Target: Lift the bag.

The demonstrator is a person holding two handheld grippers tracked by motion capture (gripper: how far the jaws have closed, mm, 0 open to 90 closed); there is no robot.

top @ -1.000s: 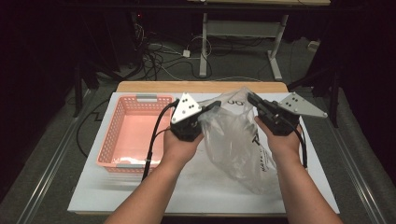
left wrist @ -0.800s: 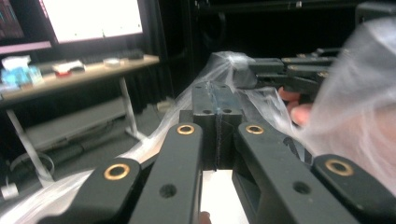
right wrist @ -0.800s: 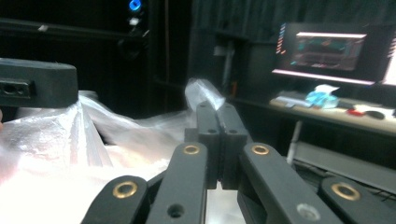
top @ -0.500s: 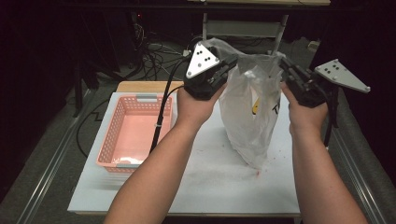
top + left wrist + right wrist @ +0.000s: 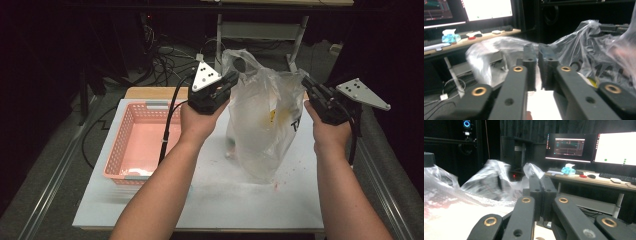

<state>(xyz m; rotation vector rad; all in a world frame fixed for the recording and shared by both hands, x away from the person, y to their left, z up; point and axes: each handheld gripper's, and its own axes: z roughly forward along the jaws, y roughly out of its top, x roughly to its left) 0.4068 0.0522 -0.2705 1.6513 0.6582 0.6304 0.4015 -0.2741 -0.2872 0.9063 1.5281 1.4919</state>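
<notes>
I hold a clear plastic bag (image 5: 262, 125) upright between my two grippers above the white table (image 5: 210, 200), its bottom resting on or hanging just over the board; I cannot tell which. My left gripper (image 5: 231, 80) sits at the bag's upper left corner, beside the raised handle loop. Its jaws have just been opening: in the left gripper view a narrow slit stands between the left gripper's pads (image 5: 537, 67), with thin film running behind and around them. Whether the pads pinch that film or merely touch it I cannot make out, because the plastic there is blurred.

My right gripper (image 5: 306, 82) meets the bag's upper right edge. In the right gripper view its pads (image 5: 541, 192) are pressed flat together, and crumpled film lies just to their left and behind. From above, the tips sit at the bag's rim, so I read them as pinching a fold of it.

A pink basket (image 5: 120, 150) stands well to the left of the bag, beside my left forearm. Something yellow (image 5: 271, 116) shows inside the bag, too hazy to name. Dark lettering on the bag's right side is cut off by folds. Red specks (image 5: 280, 177) dot the table near the bag's foot.
</notes>
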